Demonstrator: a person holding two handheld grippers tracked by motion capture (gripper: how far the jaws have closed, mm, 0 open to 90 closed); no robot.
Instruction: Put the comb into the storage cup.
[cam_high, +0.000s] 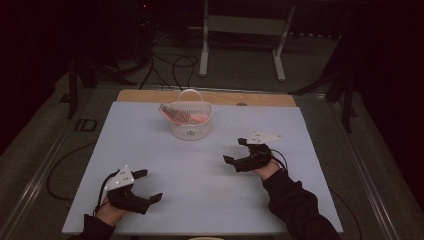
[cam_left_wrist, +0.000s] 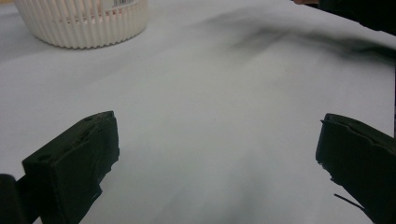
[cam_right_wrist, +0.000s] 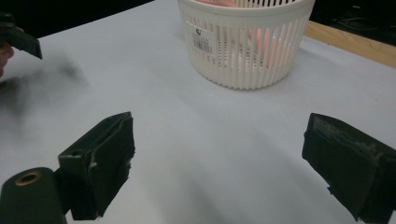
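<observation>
While both hands rested on the white table cover (cam_high: 200, 170), the left gripper (cam_high: 148, 186) and right gripper (cam_high: 234, 150) gaped wide with nothing between their jaws. Well ahead stood the white basket (cam_high: 191, 125), a pink comb (cam_high: 175, 114) inside it.

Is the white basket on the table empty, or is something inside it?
Not empty. The white slatted basket stands upright, and a pink thing shows through its slats; what that is cannot be told.
</observation>
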